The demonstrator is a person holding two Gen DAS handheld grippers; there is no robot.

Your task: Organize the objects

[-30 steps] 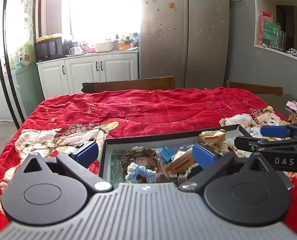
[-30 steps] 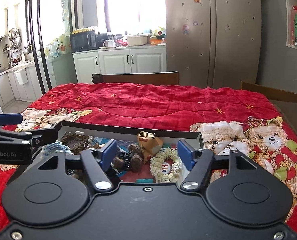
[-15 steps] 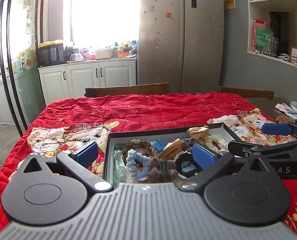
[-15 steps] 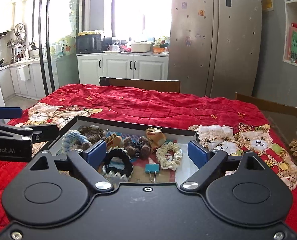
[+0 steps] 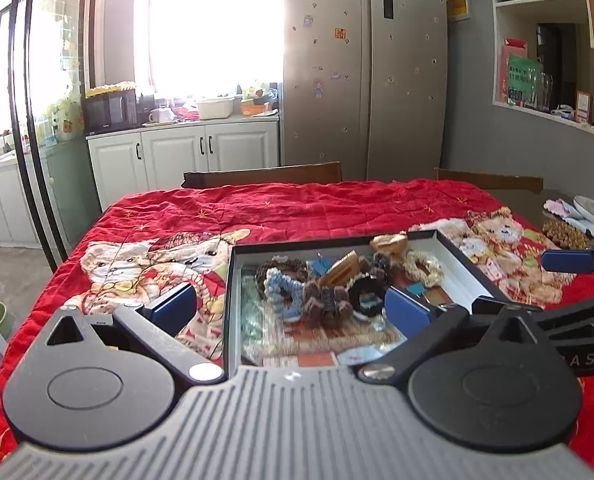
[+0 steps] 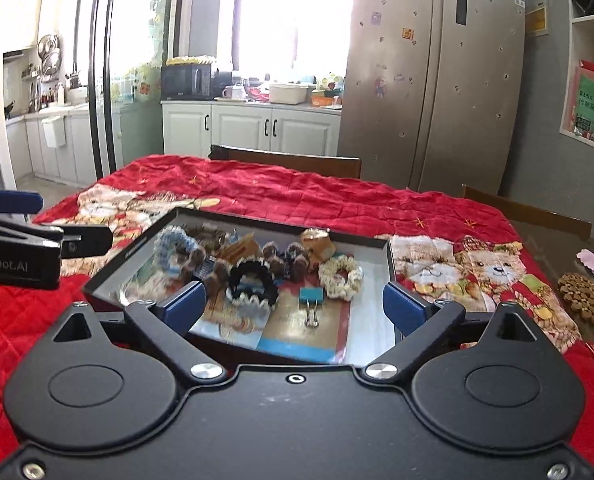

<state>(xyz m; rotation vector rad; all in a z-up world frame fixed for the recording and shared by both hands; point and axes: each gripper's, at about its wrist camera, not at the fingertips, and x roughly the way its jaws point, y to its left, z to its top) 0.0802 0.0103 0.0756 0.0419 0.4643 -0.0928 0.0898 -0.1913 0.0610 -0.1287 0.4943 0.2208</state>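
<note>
— Scrunchies and other small bits lie heaped in a shallow black tray [image 6: 391,276] on the red blanket [image 6: 337,204] over the worktop. What do you count?

— Four scrunchies I can tell apart: a blue one [image 6: 173,245], a black one with a pale edge [image 6: 253,283], a cream one [image 6: 340,276] and a dark brown one [image 5: 281,270] at the tray's far left. Also one teal binder clip [image 6: 312,299] lying alone on the tray's floor and one tan lump [image 6: 317,243] at the far wall. The brown jumble in the middle is too tangled to count.

— And the tools?

— The right tool [image 6: 295,306] has just been opening; its blue pads stand wide with nothing between them, hovering over the tray's near edge. The left tool [image 5: 291,308] is spread wide too, empty, one pad over the blanket and one over the tray.

— Anything around?

— Two wooden chair backs [image 6: 289,160] behind the worktop, and a brown beaded mat [image 6: 585,298] at its right end, well apart from the tray.
</note>
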